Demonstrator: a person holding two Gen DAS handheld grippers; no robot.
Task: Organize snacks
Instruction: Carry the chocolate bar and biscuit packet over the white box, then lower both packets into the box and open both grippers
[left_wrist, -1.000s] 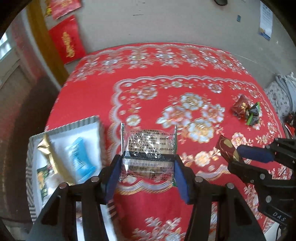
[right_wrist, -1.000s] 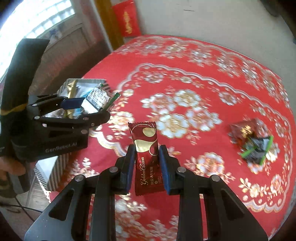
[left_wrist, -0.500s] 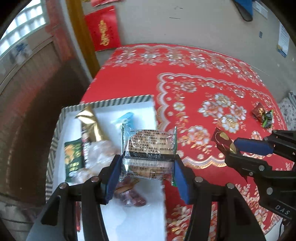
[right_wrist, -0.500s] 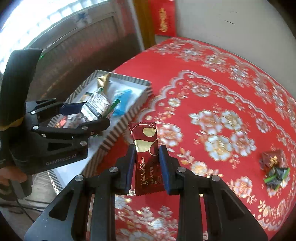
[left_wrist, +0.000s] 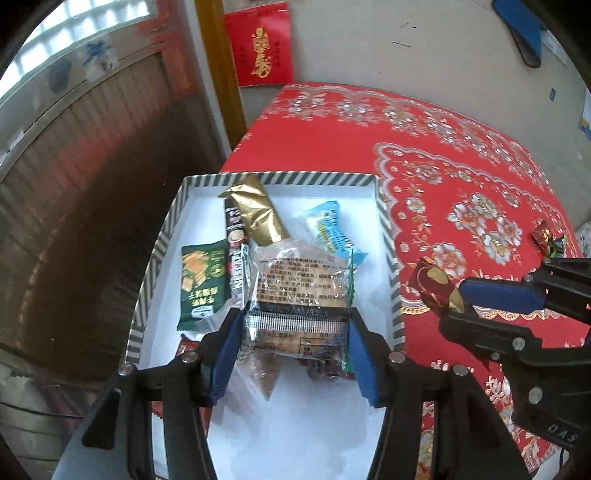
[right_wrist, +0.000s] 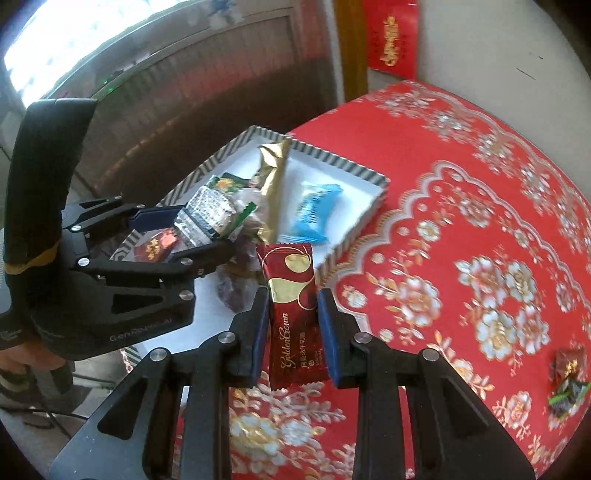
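Where the red floral tablecloth meets its near left edge, a white tray with a striped rim is seen, already crowded with snacks: a gold foil packet, a light blue sweet wrapper, a green biscuit packet and a dark stick sachet. Behind the table, a red paper hanging is fixed to the pale wall beside a wooden post. Near the far right edge of the cloth, 2 small wrapped sweets are left lying together, well apart from the tray.

The tray's middle is blocked by the clear-wrapped biscuit pack, so the darker items beneath it cannot be made out, and the tray's near end is cut off by the gripper body. Part of the person's hand is glimpsed only at the left edge of the right wrist view.

The left gripper is angled steeply downward over the tray, its blue pads pressed against both sides of the biscuit pack, which is held above the tray's contents. The right gripper is tilted down likewise, just beside the tray's corner over the cloth, its fingers clamped on an upright dark red Golden Crown candy bar.
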